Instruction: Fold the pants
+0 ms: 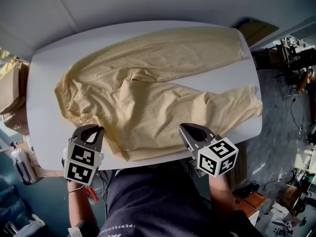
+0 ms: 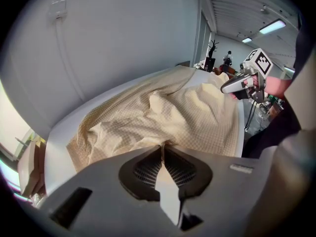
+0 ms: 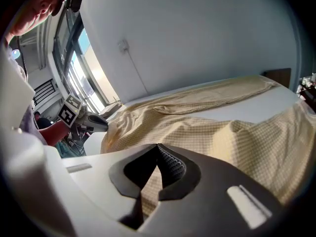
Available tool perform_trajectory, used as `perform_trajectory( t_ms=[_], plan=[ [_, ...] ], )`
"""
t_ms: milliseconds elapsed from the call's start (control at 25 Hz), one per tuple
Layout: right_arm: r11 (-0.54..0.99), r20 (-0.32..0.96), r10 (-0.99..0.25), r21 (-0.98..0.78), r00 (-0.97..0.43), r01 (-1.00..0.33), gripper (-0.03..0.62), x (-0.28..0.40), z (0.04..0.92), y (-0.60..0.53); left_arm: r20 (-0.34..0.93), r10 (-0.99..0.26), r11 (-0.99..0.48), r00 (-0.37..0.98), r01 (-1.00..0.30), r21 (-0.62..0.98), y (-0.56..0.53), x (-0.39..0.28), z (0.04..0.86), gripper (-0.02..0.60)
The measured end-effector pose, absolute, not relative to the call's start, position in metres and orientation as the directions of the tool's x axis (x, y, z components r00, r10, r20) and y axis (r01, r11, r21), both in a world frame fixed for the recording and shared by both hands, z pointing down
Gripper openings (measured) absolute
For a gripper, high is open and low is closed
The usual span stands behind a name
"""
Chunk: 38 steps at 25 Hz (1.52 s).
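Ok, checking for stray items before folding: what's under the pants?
The pants lie on the white table, which shows around them; anything beneath the fabric is covered, unseen.

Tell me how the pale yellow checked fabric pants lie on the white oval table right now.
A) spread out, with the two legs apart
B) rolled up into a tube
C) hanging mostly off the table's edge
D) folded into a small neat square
A: in the head view the pale yellow checked fabric pants lie spread over the white oval table, both legs stretched out to the right with bare tabletop between them.
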State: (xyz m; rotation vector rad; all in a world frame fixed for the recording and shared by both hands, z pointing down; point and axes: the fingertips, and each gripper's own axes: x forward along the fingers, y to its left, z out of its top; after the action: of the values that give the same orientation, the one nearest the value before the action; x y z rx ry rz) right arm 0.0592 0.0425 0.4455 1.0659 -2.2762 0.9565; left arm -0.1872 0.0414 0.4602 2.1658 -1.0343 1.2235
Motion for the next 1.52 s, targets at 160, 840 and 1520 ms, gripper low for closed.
perform_trajectory(
  t_ms=[160,840,1520],
  plan=[
    [0.448,0.648,-0.491,-0.386,-0.582,-0.807,0.0,0.099,0.444,0.045,0.877,-0.38,-0.632,0.294,-0.775,-0.013,0.035,-0.162,0.457,0.02],
    [0.301,0.735,-0.556,-0.258,-0.389,-0.918,0.052,0.262,0.461,0.046,0.895,-0.436,-0.469,0.096,-0.873,-0.135,0.008,-0.167,0.471,0.02],
    [0.273,0.807,-0.498,-0.201,-0.317,-0.941,0.152,0.307,0.501,0.065,0.904,-0.427,-0.403,-0.021,-0.89,-0.211,-0.002,-0.151,0.496,0.02]
  ],
)
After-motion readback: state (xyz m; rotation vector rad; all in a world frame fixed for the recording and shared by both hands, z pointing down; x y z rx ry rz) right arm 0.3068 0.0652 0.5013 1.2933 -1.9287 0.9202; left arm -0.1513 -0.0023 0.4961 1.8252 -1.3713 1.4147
